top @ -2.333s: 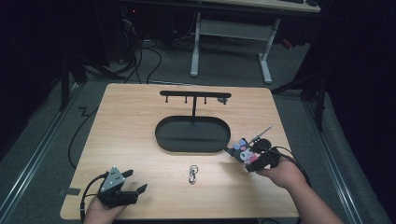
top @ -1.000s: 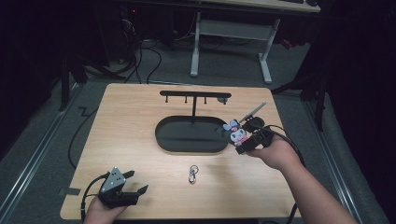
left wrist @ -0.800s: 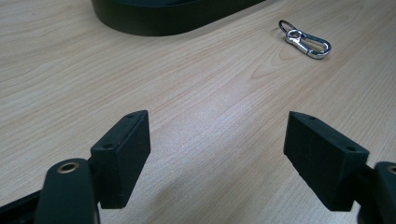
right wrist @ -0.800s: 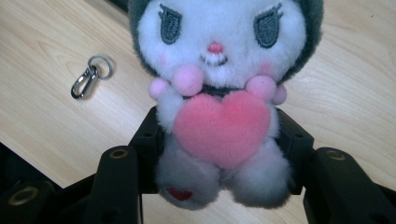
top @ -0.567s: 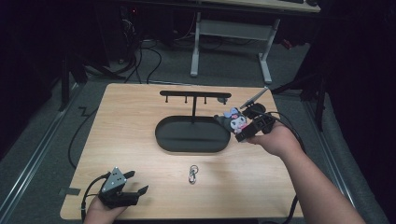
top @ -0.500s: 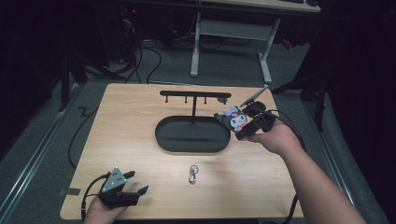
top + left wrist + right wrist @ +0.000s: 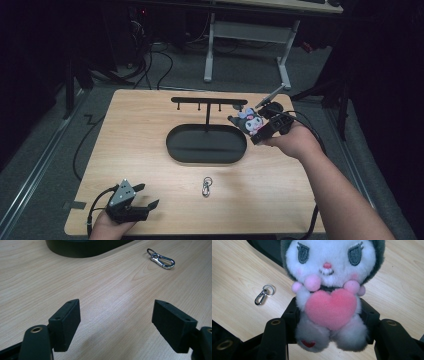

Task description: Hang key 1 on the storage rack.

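A small plush toy (image 7: 328, 293), white-faced with a dark hood and a pink heart on its chest, sits clamped at the body between the two black jaws of the right gripper (image 7: 256, 129), held in the air above the table (image 7: 140, 130) just off the right end of a black oval tray (image 7: 206, 144). In the high view the toy (image 7: 249, 120) hangs level with the right tip of the black bar stand (image 7: 209, 101) that rises from the tray's far side. A silver clip with a key ring (image 7: 206, 186) lies flat on the bare wood nearer the person, apart from the tray. At the table's near left corner, the left gripper (image 7: 145, 196) rests low with its jaws wide apart and nothing between them; its own view shows the clip (image 7: 160, 261) well ahead.
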Available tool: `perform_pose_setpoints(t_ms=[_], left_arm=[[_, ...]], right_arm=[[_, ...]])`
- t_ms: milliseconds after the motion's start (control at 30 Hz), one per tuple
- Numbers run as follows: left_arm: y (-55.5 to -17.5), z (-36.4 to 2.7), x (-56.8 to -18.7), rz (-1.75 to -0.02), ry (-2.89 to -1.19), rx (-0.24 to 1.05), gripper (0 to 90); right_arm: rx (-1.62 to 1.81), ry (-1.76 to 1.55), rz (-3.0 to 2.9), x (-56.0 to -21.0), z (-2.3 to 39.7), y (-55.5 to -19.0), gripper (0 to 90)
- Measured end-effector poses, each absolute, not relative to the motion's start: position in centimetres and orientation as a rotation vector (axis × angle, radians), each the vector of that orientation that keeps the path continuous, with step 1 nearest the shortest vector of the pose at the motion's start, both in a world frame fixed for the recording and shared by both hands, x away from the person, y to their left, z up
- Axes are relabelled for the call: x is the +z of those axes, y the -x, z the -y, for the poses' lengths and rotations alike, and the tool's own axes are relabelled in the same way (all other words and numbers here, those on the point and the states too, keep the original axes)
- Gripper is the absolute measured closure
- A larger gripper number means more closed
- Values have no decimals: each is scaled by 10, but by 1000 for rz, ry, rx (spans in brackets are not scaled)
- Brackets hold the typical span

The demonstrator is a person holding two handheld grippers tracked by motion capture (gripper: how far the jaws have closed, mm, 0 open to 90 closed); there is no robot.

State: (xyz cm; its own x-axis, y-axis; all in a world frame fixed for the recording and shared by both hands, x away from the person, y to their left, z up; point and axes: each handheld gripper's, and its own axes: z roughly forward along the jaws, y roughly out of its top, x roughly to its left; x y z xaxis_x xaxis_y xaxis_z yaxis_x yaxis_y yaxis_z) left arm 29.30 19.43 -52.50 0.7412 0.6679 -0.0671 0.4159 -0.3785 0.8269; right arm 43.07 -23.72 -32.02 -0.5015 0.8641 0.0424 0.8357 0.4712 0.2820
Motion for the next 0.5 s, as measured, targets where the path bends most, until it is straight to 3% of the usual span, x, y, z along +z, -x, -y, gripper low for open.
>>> perform_pose_setpoints(t_ms=[500], left_arm=[[-294,-196,-525,-816,-2032,345,236]], right_arm=[[414,-1495,-2546,-304,228,-449,485]])
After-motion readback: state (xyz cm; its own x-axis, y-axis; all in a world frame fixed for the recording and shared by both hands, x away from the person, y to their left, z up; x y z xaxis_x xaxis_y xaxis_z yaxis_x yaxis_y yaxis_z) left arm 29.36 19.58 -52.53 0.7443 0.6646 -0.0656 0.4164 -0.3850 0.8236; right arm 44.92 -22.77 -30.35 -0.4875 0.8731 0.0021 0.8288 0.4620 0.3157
